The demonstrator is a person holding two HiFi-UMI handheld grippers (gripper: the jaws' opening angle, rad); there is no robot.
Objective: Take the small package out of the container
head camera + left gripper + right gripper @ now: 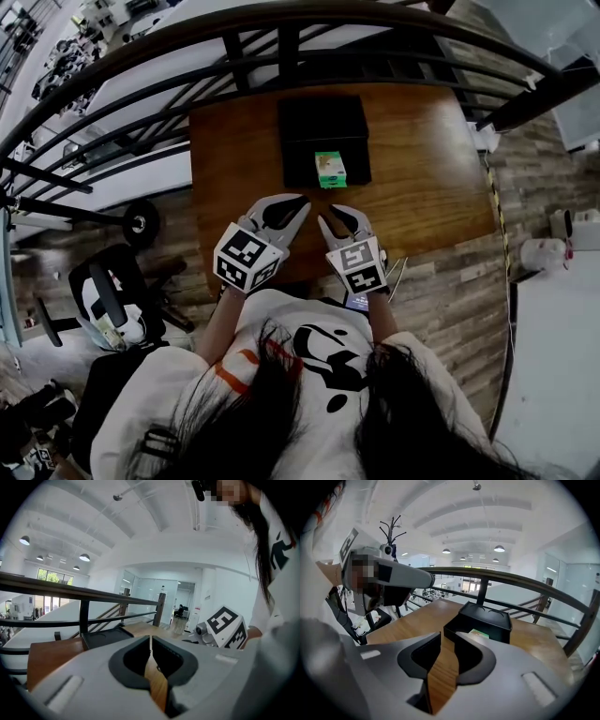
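I stand at a wooden table [422,178] with a hand-held gripper in each hand, both hovering over its near edge. My left hand-held gripper [302,201] is clenched on nothing, its tips meeting. My right hand-held gripper [328,214] is slightly parted and empty. The small green-and-white package [330,169] lies inside the black container [323,117], close to its near wall. When I reach in, a jaw could catch that wall and shove the container. It could also pinch only a corner, so the package slips. In the right gripper view the wall hides most of the package, and its print is unreadable.
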